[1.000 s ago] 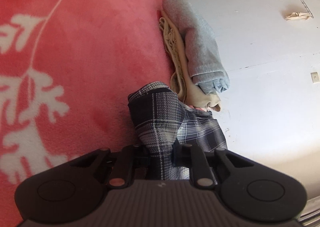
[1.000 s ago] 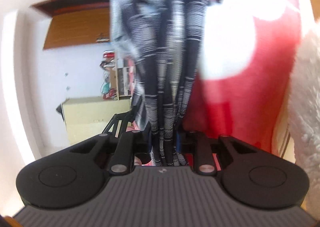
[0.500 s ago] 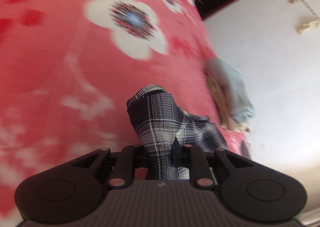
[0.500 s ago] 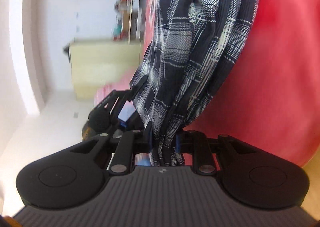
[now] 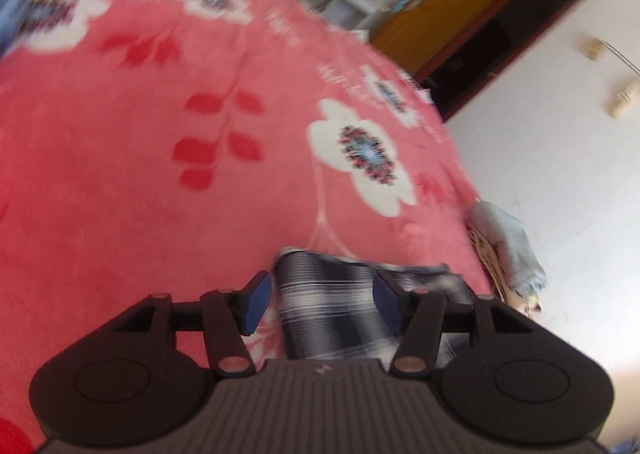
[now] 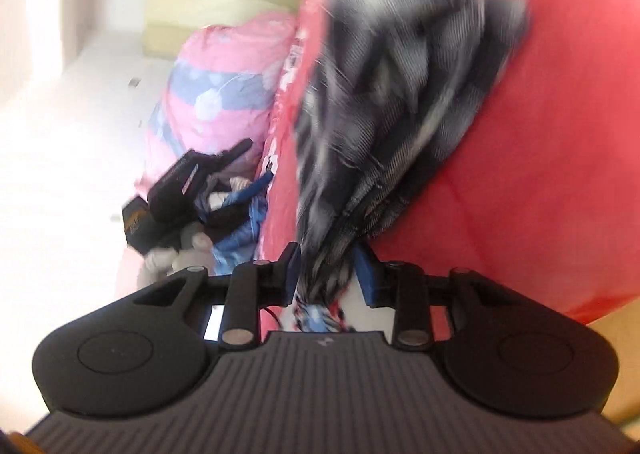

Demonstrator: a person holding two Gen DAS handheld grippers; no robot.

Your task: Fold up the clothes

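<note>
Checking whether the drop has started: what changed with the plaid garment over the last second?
The left gripper has opened and let go of the plaid garment. The right gripper has opened too, cloth still between its fingers. The folded pile stays on the red blanket.

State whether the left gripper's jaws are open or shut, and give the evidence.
Open. The left gripper has its blue pads set wide apart, with visible gaps on both sides of the plaid garment between them.

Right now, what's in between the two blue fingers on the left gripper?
The left wrist view shows the plaid shirt lying between the left gripper's blue fingers, which stand apart from it, over the red flowered blanket.
</note>
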